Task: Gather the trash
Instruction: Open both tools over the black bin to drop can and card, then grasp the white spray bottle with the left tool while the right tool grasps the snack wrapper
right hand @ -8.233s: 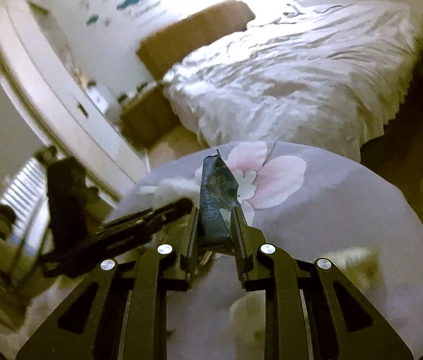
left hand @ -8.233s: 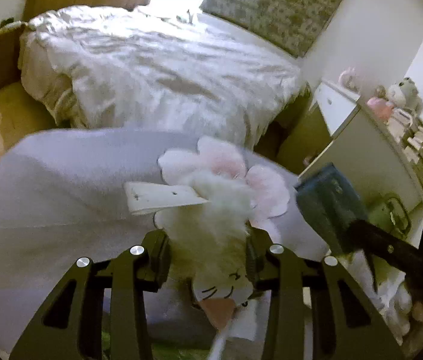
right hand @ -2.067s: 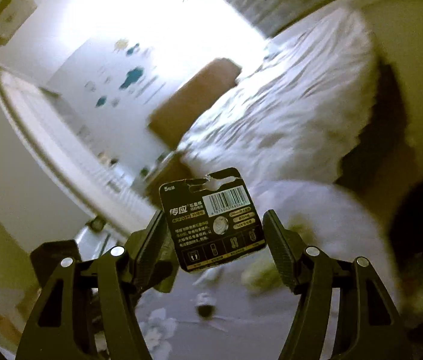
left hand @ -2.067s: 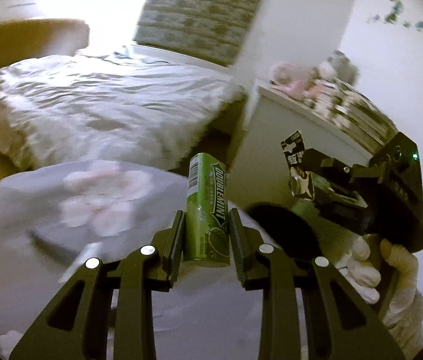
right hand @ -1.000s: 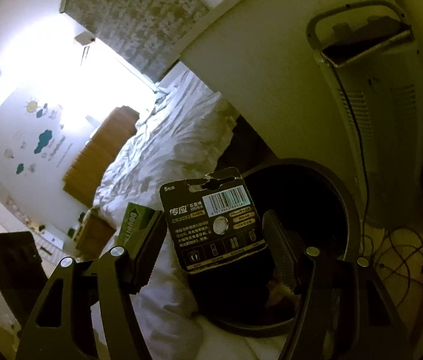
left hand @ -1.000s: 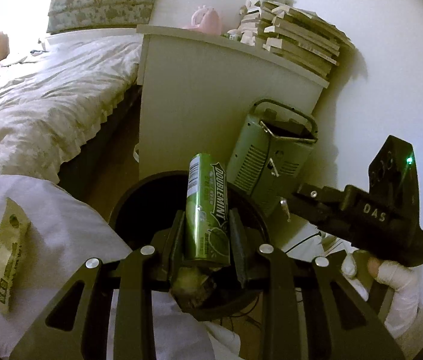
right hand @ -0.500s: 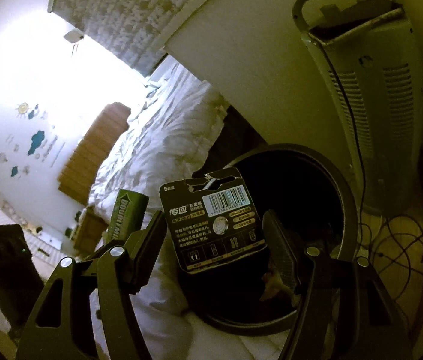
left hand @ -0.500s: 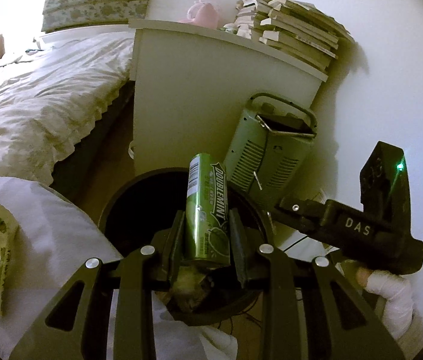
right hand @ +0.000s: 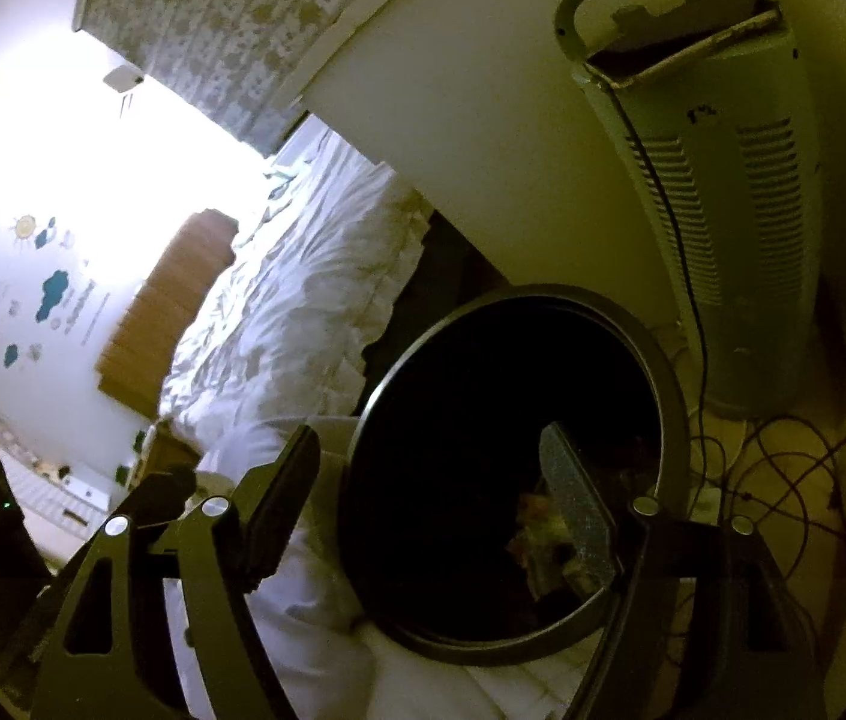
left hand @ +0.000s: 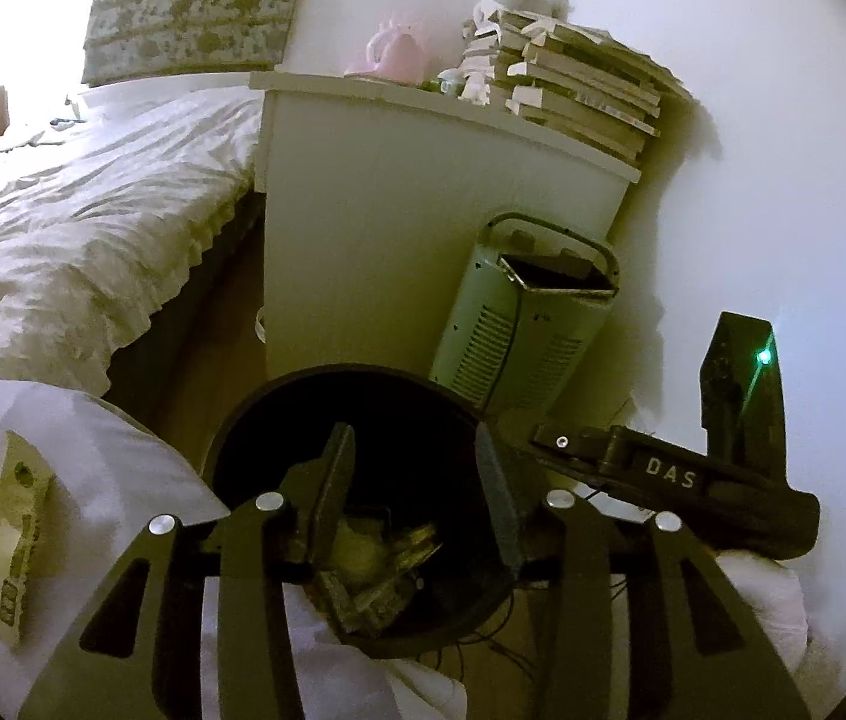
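Note:
A round black bin (left hand: 279, 387) stands on the floor below both grippers, with a heap of crumpled trash (left hand: 381, 564) at its bottom. My left gripper (left hand: 414, 450) hangs over the bin's mouth, its jaws opening with nothing between them. From the right, my right gripper (left hand: 663, 474) reaches in over the rim. In the right wrist view the right gripper (right hand: 426, 438) spans the bin (right hand: 417, 354), jaws opening and empty, with trash (right hand: 534, 510) dimly visible inside. A yellowish wrapper (left hand: 9, 528) lies on the pale cloth at the left.
A white cabinet (left hand: 393, 210) stands right behind the bin, with stacked books (left hand: 579, 90) and soft toys on top. A pale tower heater (left hand: 531, 324) leans by the wall beside it. Cables (right hand: 783, 468) trail on the floor. The bed (left hand: 63, 210) fills the left.
The green gum canister is gone from the left jaws and the black battery card from the right jaws. Both pairs of jaws stand wider over the bin.

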The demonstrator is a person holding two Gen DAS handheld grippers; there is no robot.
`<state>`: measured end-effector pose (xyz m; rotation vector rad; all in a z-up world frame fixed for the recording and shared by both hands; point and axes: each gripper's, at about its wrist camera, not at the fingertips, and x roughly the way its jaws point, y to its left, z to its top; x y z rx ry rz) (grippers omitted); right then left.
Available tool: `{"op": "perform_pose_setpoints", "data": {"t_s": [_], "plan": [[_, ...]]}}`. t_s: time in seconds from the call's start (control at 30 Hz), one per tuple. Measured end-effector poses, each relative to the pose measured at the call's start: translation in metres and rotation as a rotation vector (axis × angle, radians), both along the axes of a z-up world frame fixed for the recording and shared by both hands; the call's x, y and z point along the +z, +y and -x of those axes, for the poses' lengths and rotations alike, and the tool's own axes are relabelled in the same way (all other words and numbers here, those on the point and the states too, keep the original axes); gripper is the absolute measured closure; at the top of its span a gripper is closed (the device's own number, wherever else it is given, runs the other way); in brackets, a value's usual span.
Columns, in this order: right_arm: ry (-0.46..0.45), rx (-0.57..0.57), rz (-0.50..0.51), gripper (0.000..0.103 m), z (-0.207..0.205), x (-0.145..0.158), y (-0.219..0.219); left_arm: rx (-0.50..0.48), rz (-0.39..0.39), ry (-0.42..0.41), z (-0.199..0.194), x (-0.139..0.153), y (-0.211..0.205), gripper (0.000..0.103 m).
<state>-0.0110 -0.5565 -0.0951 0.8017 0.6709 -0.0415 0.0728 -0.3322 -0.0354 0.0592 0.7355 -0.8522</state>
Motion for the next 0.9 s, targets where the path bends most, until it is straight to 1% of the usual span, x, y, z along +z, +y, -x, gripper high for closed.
{"op": "perform_pose_setpoints", "data": {"t_s": [0.07, 0.2, 0.27, 0.3, 0.33, 0.57, 0.77, 0.9], "plan": [[-0.001, 0.005, 0.005, 0.028, -0.001, 0.002, 0.002, 0.009, 0.006, -0.007, 0.001, 0.003, 0.004, 0.056], [-0.002, 0.023, 0.012, 0.028, -0.004, 0.005, 0.009, 0.027, 0.015, -0.013, 0.001, 0.007, 0.016, 0.055], [0.000, 0.039, 0.016, 0.028, -0.007, 0.007, 0.016, 0.043, 0.017, -0.009, 0.000, 0.007, 0.024, 0.052], [0.000, 0.046, 0.018, 0.028, -0.009, 0.008, 0.019, 0.056, 0.020, -0.008, 0.000, 0.006, 0.029, 0.045], [0.000, 0.053, 0.021, 0.028, -0.010, 0.008, 0.022, 0.072, 0.024, -0.009, 0.000, 0.006, 0.035, 0.041], [0.009, 0.134, 0.043, 0.028, -0.028, 0.012, 0.060, 0.177, 0.027, 0.023, -0.011, -0.005, 0.085, 0.041], [0.014, 0.213, 0.058, 0.028, -0.045, 0.015, 0.092, 0.301, 0.031, 0.054, -0.022, -0.015, 0.146, 0.041], [0.015, 0.267, 0.067, 0.028, -0.056, 0.016, 0.114, 0.385, 0.016, 0.059, -0.028, -0.022, 0.188, 0.041]]}}
